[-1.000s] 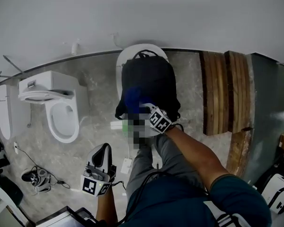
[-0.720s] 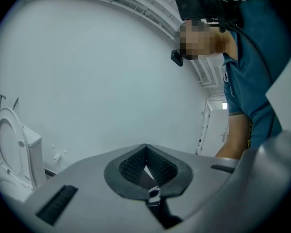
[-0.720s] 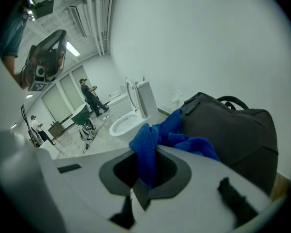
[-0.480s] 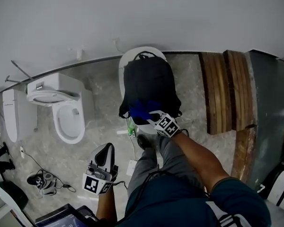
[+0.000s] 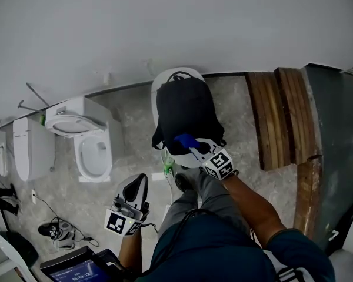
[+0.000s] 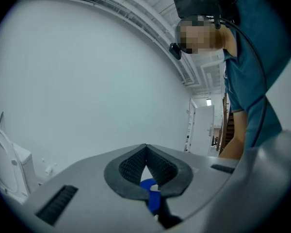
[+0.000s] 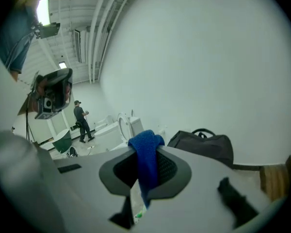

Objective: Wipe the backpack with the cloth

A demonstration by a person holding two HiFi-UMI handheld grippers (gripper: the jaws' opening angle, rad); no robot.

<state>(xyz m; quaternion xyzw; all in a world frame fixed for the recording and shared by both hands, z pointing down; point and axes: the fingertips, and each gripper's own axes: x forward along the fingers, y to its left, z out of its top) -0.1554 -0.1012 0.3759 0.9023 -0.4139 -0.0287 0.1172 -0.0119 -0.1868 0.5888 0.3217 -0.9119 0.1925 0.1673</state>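
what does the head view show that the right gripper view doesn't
Head view only: the left gripper, held low and away from the backpack, and a lit screen at the bottom left. Right gripper view only: a person standing far off, and a close look at the right gripper with its jaws shut on the cloth. Both: the backpack, the blue cloth and a toilet.

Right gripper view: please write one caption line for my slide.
Right gripper shut on the blue cloth, with the black backpack ahead before a white wall.
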